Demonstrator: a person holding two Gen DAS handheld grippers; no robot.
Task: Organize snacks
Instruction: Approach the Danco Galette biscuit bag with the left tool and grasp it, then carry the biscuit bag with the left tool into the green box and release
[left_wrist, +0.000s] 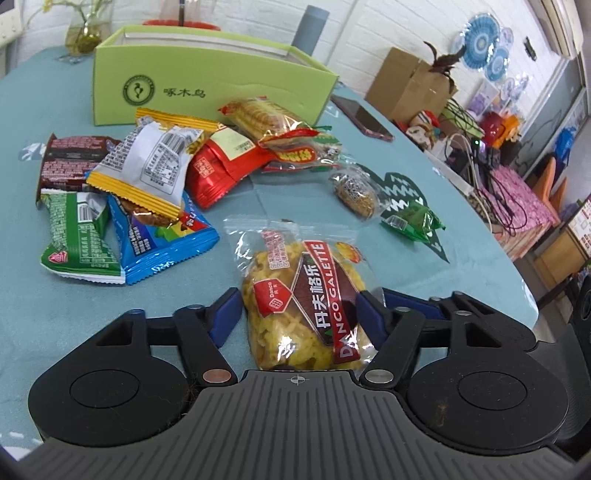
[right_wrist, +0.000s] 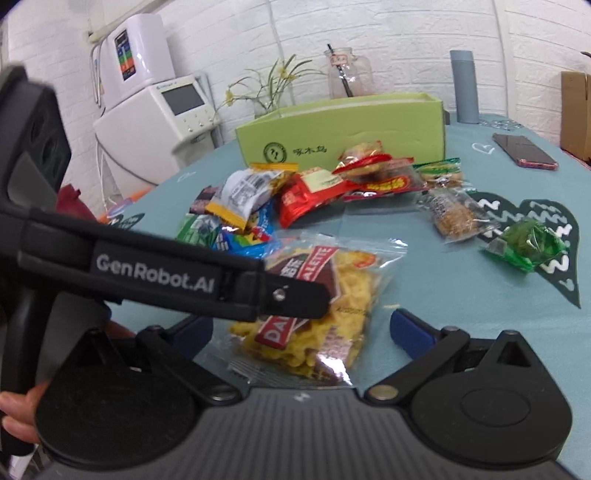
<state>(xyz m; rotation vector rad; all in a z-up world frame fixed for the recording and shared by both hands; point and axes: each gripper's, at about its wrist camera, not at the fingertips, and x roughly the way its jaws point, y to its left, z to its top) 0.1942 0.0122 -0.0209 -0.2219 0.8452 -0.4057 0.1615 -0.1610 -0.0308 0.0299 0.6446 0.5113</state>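
A clear bag of yellow Danco Galette crisps (left_wrist: 303, 306) lies on the teal tablecloth between the blue pads of my left gripper (left_wrist: 299, 314), which close on its sides. In the right wrist view the same bag (right_wrist: 332, 295) lies in front of my right gripper (right_wrist: 306, 328), which is open, with the left gripper's black arm (right_wrist: 166, 273) crossing over the bag. A pile of wrapped snacks (left_wrist: 147, 177) lies before an open lime-green box (left_wrist: 207, 85). A seed bar (left_wrist: 356, 192) and a green candy pack (left_wrist: 413, 219) lie apart to the right.
A phone (left_wrist: 364, 118) lies right of the box. A grey bottle (right_wrist: 463, 86), a glass jar (right_wrist: 347, 74) and a plant vase (left_wrist: 86, 33) stand behind the box. The table's round edge (left_wrist: 517, 266) curves at right, with cluttered furniture beyond.
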